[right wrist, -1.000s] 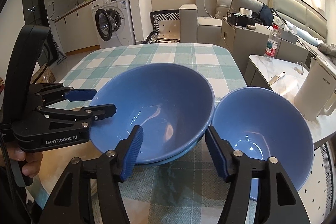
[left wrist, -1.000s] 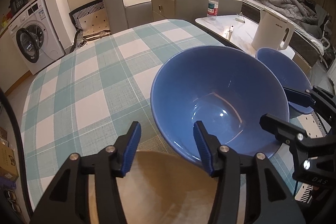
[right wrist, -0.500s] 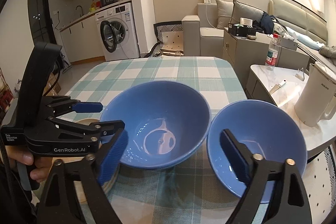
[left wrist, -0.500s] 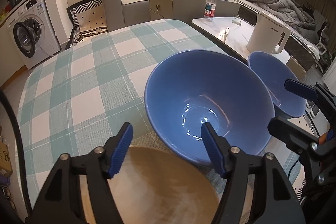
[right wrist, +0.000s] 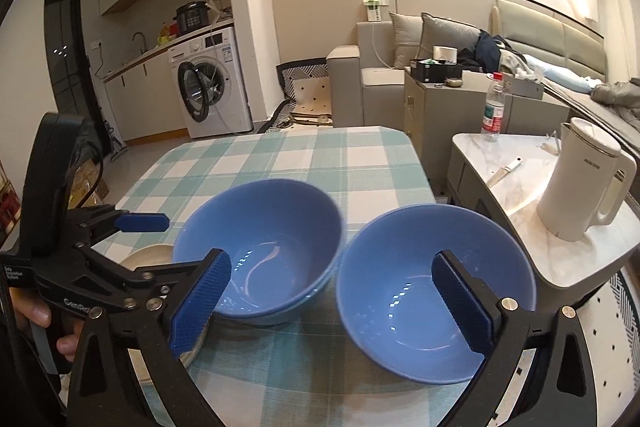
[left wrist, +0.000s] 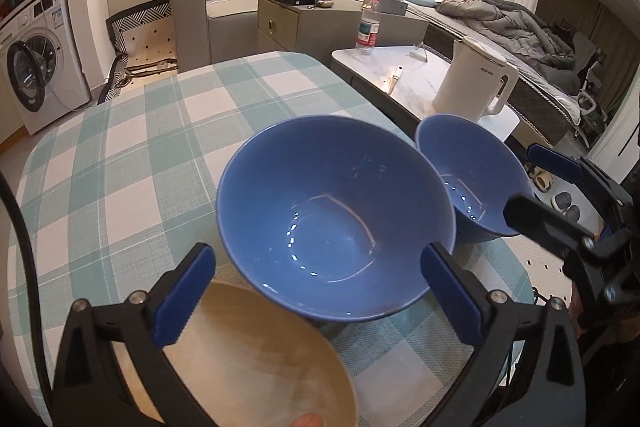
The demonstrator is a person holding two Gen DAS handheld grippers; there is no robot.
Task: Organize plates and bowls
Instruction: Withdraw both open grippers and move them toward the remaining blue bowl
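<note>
Left hand pose: the left tool [left wrist: 316, 287] points down at a slant over the near table edge; in the right wrist view it [right wrist: 160, 251] enters from the left, with fingers of the person's hand [right wrist: 40, 319] wrapped round its grip.
Left tool state: jaws have just been opening and stand spread wide; nothing is pinched. The blue pads [left wrist: 184, 291] frame the near rim of the big bowl without pressing it.
Right hand pose: the right tool [right wrist: 332, 303] also slants downward, above the gap between the two bowls; in the left wrist view it [left wrist: 532, 183] shows at the right edge.
Right tool state: jaws have just been opening and stand spread wide, holding nothing. One pad overlaps the big bowl in the view, the other the small bowl; contact cannot be told.
Big bowl [left wrist: 336, 215]: blue, upright on the table [left wrist: 120, 155]; a second blue rim shows just under it in the right wrist view, so it appears nested in another.
Small bowl [right wrist: 432, 291]: blue, upright, just beside the big bowl on its right, near the table's right edge.
Plate [left wrist: 256, 359]: tan, nearest the camera, under the left tool, its far edge tucked beneath the big bowl's side.
Table cover: teal and white check cloth.
Surroundings: a white kettle [right wrist: 580, 183] stands on a side table beyond the small bowl.
</note>
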